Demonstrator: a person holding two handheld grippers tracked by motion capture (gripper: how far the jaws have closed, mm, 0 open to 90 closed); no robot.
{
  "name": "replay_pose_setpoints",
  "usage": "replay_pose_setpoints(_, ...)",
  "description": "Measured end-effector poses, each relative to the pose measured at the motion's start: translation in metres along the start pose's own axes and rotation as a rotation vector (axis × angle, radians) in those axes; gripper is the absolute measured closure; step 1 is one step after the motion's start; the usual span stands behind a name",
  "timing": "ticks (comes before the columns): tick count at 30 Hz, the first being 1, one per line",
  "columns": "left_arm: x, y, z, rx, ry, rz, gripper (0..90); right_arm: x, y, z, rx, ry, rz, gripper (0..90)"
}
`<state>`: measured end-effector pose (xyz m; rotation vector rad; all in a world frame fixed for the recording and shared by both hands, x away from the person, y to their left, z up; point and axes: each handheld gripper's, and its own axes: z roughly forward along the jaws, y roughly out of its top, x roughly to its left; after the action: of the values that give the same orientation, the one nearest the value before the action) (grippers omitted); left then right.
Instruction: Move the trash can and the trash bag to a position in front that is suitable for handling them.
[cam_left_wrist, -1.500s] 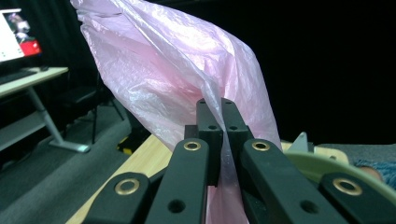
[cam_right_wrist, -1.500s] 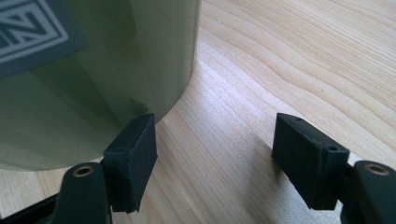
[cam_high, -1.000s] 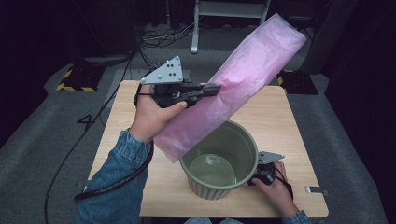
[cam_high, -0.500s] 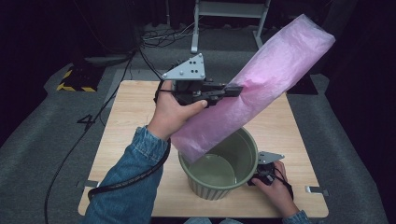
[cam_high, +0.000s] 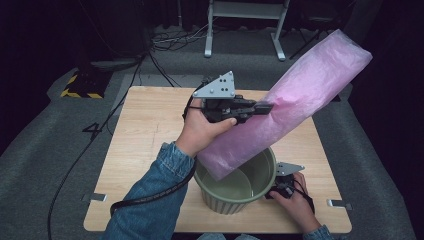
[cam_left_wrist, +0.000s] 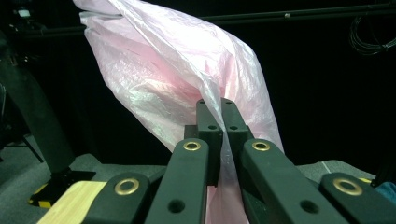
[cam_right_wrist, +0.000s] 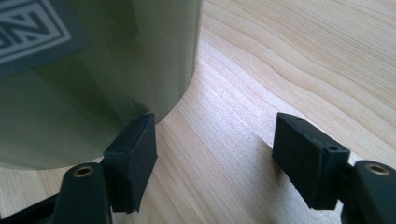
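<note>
A long pink plastic bag slants from upper right down to the rim of a green bin at the table's front middle. My left gripper is shut on the bag's film about halfway along it; in the left gripper view the pads pinch the pink film. The bag's lower end hangs just over the bin's opening. My right gripper rests low at the bin's right side, open, its left pad against the bin's wall and nothing between the jaws.
The wooden table has bare room on its left and far side. A black cable trails off the left edge. A white metal stand is on the floor behind the table.
My left hand has carried the bag to the right and slightly down, bringing its lower end from left of the bin to over the opening. The right gripper has stayed put.
</note>
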<state>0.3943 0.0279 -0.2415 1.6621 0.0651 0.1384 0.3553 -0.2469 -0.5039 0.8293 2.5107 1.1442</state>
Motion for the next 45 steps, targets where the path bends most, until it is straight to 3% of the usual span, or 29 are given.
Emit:
replay_pose_setpoints(6, 0.001, -0.017, -0.001, 0.002, 0.004, -0.017, 89.8, 0.000, 0.000, 0.000, 0.000, 0.000, 0.000, 30.4)
replay_pose_setpoints(12, -0.006, -0.025, 0.008, -0.001, -0.037, -0.025, 89.8, 0.000, 0.000, 0.000, 0.000, 0.000, 0.000, 30.4)
replay_pose_setpoints(16, -0.010, -0.024, 0.019, -0.011, -0.069, -0.029, 89.8, 0.000, 0.000, 0.000, 0.000, 0.000, 0.000, 30.4)
replay_pose_setpoints(20, -0.012, -0.024, 0.023, 0.013, -0.065, -0.012, 89.7, 0.000, 0.000, 0.000, 0.001, 0.000, 0.001, 30.4)
replay_pose_setpoints(23, -0.010, -0.028, 0.019, 0.030, -0.049, -0.015, 89.7, 0.000, 0.000, 0.000, 0.001, 0.000, 0.001, 30.4)
replay_pose_setpoints(30, -0.008, -0.041, -0.007, 0.067, -0.007, -0.049, 89.1, 0.000, 0.000, 0.000, 0.000, 0.001, 0.001, 30.3)
replay_pose_setpoints(34, -0.015, -0.048, -0.024, 0.088, -0.001, -0.050, 88.0, 0.000, 0.000, 0.000, 0.000, 0.002, 0.003, 30.4)
replay_pose_setpoints(40, -0.022, -0.060, -0.033, 0.107, 0.012, -0.053, 84.5, 0.000, 0.000, 0.000, 0.001, 0.004, 0.005, 30.2)
replay_pose_setpoints(41, -0.026, -0.064, -0.035, 0.129, 0.020, -0.050, 84.4, -0.001, 0.000, 0.000, 0.002, 0.008, 0.002, 29.9)
replay_pose_setpoints(45, -0.034, -0.063, -0.040, 0.134, 0.024, -0.041, 83.2, -0.001, 0.000, 0.000, 0.002, 0.016, -0.003, 29.5)
